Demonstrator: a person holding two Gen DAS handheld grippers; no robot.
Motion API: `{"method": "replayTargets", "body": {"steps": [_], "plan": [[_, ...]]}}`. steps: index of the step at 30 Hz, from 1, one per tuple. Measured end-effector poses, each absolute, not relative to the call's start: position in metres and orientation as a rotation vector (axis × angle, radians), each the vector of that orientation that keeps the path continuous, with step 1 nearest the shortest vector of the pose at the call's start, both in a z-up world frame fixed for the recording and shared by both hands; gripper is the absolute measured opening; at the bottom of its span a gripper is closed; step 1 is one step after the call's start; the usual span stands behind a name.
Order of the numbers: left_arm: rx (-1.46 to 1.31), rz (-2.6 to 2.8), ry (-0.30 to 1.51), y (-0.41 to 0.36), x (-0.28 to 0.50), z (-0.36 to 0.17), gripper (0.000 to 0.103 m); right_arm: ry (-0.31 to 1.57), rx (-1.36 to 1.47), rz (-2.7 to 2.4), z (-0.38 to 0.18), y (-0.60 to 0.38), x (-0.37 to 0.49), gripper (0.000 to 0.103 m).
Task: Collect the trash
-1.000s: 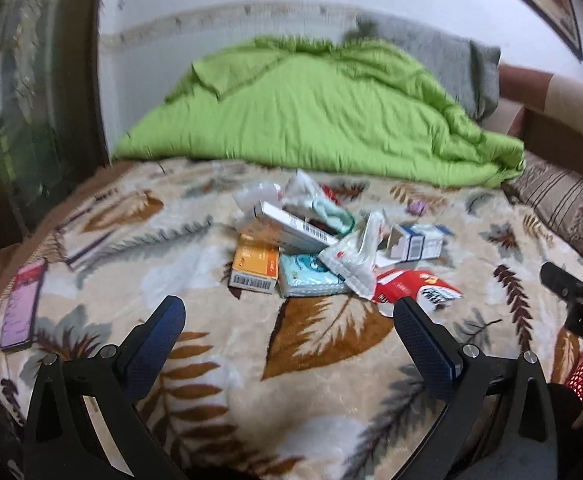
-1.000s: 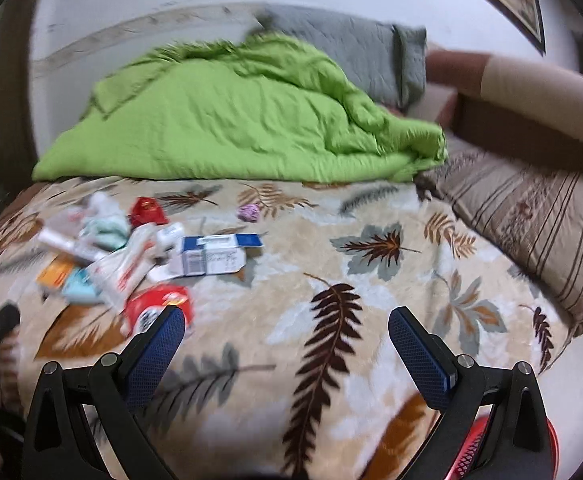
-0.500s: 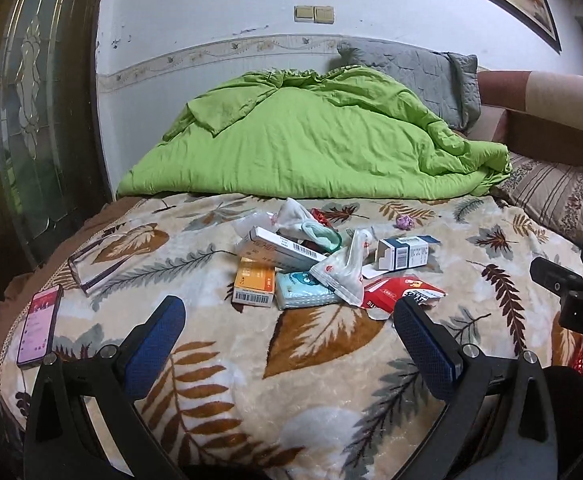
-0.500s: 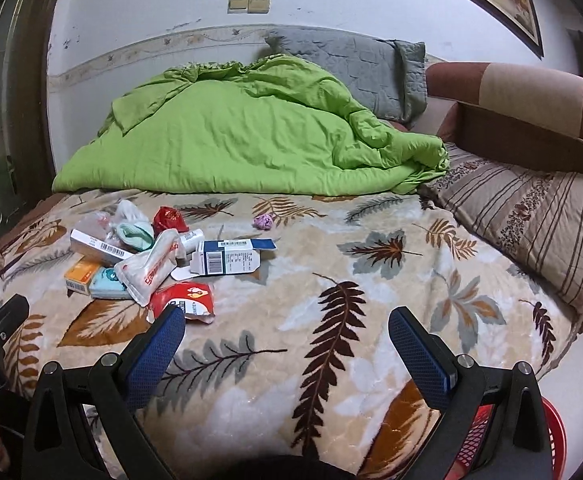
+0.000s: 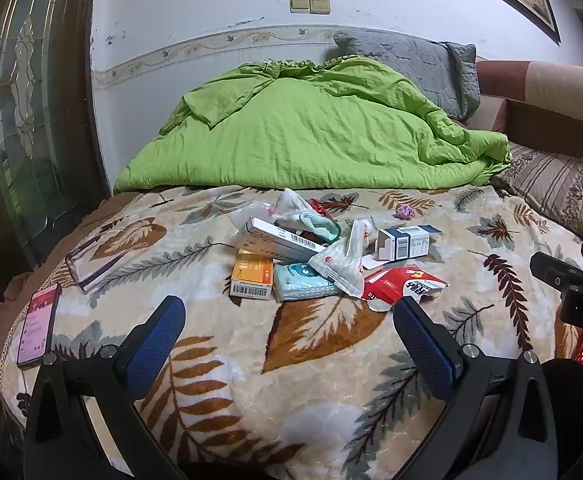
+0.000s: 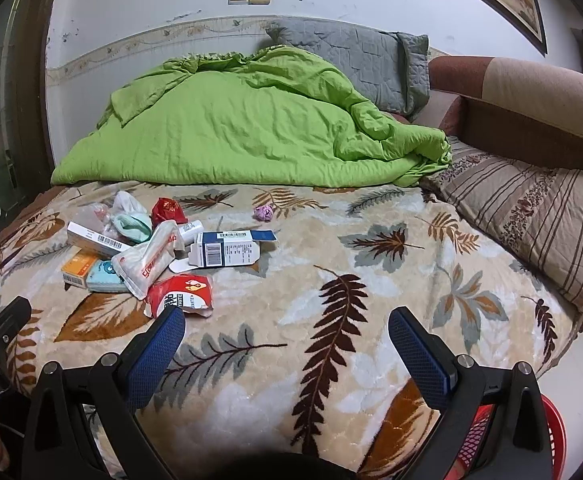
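Observation:
A pile of trash lies on the leaf-patterned blanket (image 5: 311,344): an orange box (image 5: 251,276), a long white box (image 5: 283,236), a blue-and-white carton (image 5: 405,242), a red wrapper (image 5: 401,286), a white plastic pack (image 5: 341,262) and a teal tissue pack (image 5: 299,282). In the right wrist view the pile lies at the left, with the red wrapper (image 6: 181,294) nearest and the carton (image 6: 227,252) behind it. A small purple ball (image 6: 263,213) lies apart. My left gripper (image 5: 289,326) is open, in front of the pile. My right gripper (image 6: 285,332) is open, to the pile's right.
A red basket (image 6: 547,436) stands on the floor at the bed's right corner. A phone (image 5: 37,326) and a clear flat case (image 5: 91,258) lie at the bed's left edge. A green duvet (image 5: 311,136) and pillows fill the back.
Both cameras have pulled back and tilted up, so more wall shows and the pile sits a little farther off. Both grippers stay open and empty. The trash has not moved.

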State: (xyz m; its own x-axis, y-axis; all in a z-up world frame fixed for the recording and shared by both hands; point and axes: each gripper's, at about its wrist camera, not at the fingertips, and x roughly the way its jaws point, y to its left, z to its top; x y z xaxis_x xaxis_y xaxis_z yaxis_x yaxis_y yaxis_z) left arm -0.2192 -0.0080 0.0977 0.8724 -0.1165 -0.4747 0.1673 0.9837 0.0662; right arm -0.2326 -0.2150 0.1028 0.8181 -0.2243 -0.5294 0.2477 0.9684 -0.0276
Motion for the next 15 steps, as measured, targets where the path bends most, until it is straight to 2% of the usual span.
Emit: {"method": "replayTargets", "body": {"steps": [15], "plan": [[0.085,-0.145,0.502,-0.0029,-0.2153,0.0962,0.103,0.577,0.017,-0.259,0.1019,-0.2122,-0.2300,0.103]]}}
